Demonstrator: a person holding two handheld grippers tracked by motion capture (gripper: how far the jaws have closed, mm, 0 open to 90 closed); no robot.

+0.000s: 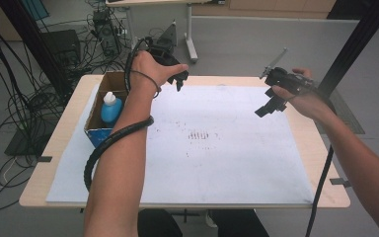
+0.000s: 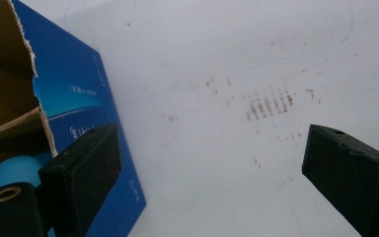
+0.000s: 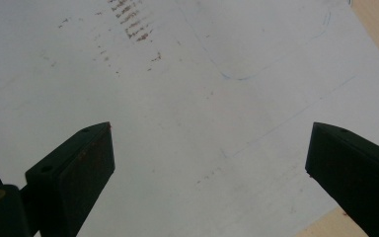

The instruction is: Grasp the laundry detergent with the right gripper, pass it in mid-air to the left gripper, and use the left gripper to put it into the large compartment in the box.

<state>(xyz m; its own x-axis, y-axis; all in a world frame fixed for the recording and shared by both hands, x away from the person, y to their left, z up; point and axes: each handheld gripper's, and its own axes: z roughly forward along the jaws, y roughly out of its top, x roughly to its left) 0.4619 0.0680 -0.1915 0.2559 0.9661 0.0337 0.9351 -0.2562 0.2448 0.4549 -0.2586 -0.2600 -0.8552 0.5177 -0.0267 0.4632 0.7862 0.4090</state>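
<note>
Hands come in from the near edge of a pale wooden worktop (image 1: pixel 69 148), each holding a black two-fingered gripper above a large white sheet (image 1: pixel 217 163) that covers most of the surface. The left gripper (image 1: pixel 180 79) hovers over the far left part of the sheet, just beside an open cardboard box (image 1: pixel 109 81) with a blue outer wall. Its fingers (image 2: pixel 86 173) stand wide apart with nothing between them. A blue bottle (image 1: pixel 111 109) with a white cap stands upright inside the box, near this gripper but not touched by it. In the left gripper view the box's blue side and torn cardboard edge sit at the left, with the bottle's rounded blue shoulder low in the corner behind one finger. The right gripper (image 1: pixel 272 104) is held above the far right part of the sheet, well apart from the box. Its fingers (image 3: pixel 74 173) are also spread wide and hold nothing. Faint brown marks (image 1: pixel 200 136) dot the middle of the sheet. A black cable (image 1: pixel 108 143) runs beside the left forearm.
</note>
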